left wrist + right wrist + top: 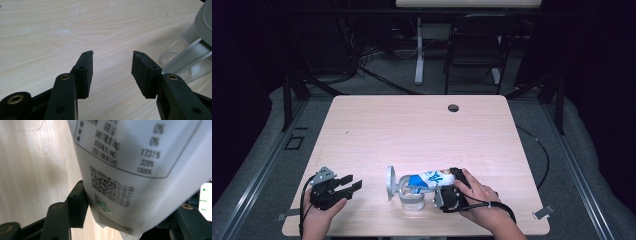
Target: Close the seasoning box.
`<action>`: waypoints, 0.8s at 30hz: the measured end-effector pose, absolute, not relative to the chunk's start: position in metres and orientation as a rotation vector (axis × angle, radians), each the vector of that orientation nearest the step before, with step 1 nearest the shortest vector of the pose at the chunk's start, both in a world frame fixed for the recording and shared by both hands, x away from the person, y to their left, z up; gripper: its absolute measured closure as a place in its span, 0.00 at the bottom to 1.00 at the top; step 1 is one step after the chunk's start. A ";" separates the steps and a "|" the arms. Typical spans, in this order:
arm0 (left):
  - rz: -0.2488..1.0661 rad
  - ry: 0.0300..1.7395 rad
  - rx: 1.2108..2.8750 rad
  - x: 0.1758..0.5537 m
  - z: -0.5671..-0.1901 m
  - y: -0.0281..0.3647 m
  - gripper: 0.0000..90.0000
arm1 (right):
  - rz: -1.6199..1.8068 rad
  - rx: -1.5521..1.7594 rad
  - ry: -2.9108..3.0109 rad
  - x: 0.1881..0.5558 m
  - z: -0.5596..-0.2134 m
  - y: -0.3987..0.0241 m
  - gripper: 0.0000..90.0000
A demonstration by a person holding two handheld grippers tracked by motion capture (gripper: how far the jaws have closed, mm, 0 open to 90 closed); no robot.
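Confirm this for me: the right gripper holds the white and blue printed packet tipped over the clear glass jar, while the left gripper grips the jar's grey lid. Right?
Not quite. The left gripper grips nothing: the left gripper view shows its jaws open over bare wooden table, apart from the jar's grey lid. The right gripper does hold the white and blue printed packet over the clear glass jar.

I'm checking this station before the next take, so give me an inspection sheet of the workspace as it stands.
Surface: light wood table, bare apart from the job's things; a round grommet hole near the far edge.
Job's things: white and blue bag, tipped toward a clear jar with a grey hinged lid swung open.
Clutter: nothing seen.
Grippers: right tongs closed on the bag, a pad pressing its printed side; left tongs open and holding nothing, resting beside the jar.
Cables: a black cable on the floor right of the table; cables trail from each gripper.
Surroundings: dark room, chair and a table leg behind.
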State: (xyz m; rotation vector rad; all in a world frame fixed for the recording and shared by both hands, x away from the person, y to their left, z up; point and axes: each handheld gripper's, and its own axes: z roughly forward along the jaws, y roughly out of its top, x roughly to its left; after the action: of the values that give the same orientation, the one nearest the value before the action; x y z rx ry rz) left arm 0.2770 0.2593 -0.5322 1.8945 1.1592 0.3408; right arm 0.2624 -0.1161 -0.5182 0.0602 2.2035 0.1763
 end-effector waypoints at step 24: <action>0.335 1.169 1.884 0.278 -0.533 0.262 0.58 | 0.108 0.021 2.209 0.263 -0.512 -0.113 0.45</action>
State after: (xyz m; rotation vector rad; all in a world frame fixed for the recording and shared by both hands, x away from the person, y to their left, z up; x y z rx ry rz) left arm 0.2778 0.2623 -0.5331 1.8839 1.1687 0.3354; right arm 0.2626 -0.1128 -0.5118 0.0214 2.2088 0.1082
